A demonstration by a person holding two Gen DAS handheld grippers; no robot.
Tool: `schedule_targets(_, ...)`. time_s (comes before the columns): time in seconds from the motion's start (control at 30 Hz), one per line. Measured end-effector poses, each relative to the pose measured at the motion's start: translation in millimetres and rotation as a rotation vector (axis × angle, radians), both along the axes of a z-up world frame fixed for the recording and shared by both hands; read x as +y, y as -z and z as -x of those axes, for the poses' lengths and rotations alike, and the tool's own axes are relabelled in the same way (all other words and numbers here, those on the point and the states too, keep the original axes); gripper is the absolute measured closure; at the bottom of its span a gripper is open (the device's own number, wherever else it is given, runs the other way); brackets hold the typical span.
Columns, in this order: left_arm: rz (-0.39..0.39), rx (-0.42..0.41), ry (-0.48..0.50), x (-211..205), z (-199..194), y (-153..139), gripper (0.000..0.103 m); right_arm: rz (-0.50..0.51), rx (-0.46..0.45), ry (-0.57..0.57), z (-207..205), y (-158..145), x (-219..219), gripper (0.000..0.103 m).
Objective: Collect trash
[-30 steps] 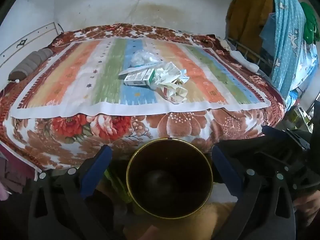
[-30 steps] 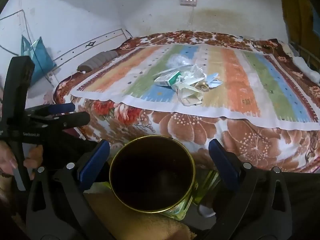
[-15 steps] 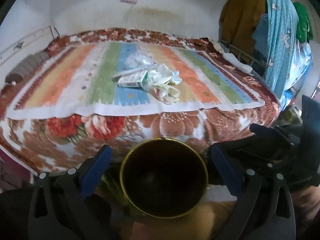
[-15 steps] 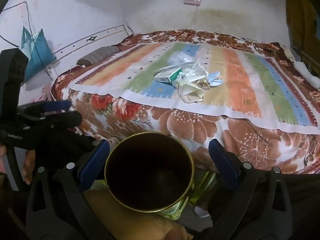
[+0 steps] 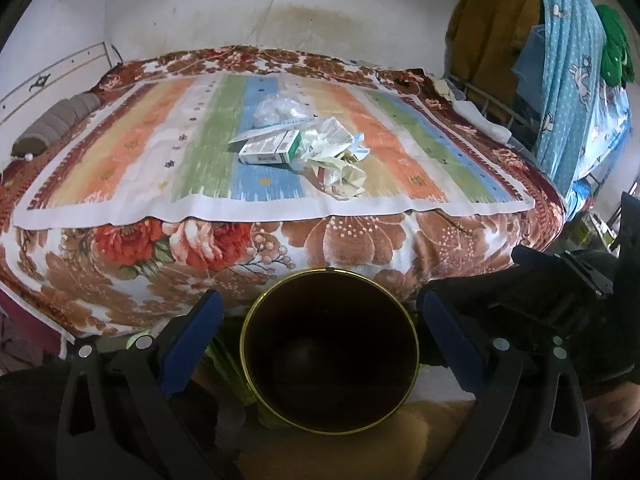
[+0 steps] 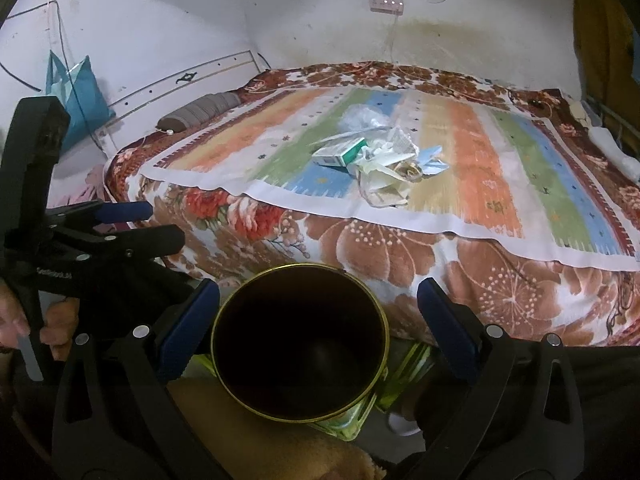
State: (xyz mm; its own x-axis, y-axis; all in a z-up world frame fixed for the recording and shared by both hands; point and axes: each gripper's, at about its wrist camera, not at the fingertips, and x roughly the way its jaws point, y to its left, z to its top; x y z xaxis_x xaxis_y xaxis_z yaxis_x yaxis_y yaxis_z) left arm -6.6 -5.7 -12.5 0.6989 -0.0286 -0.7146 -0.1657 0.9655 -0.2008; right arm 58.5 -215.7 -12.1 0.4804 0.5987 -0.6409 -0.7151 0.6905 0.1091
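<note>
A heap of trash lies in the middle of the striped mat (image 5: 120, 168) on the bed: a green-and-white carton (image 5: 272, 148) (image 6: 340, 154), crumpled white wrappers (image 5: 336, 164) (image 6: 386, 178) and a clear plastic bag (image 5: 276, 110) (image 6: 362, 116). A dark bin with a gold rim (image 5: 332, 364) (image 6: 300, 348) stands low in front of the bed, its mouth facing up. My left gripper (image 5: 320, 300) is open, its blue-padded fingers on either side of the bin without touching it. My right gripper (image 6: 318, 288) is open in the same way. Both are well short of the trash.
The floral blanket (image 5: 360, 240) hangs over the bed's near edge. A grey bolster (image 6: 200, 106) lies at the far left. Clothes hang on a rack (image 5: 560, 80) to the right. A teal bag (image 6: 76, 88) hangs on the left wall.
Both views swayed slightly left and back. The trash and the bin stayed where they were, and both grippers stayed open.
</note>
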Motion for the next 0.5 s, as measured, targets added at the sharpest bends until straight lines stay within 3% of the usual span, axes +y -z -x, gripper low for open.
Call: schedule_targets(0.5, 0.029, 0.006, -0.021, 4.9, -0.9, 0.0, 0.006, 0.003, 0.024, -0.015, -2.2, 1.4, 2.2, 0.009)
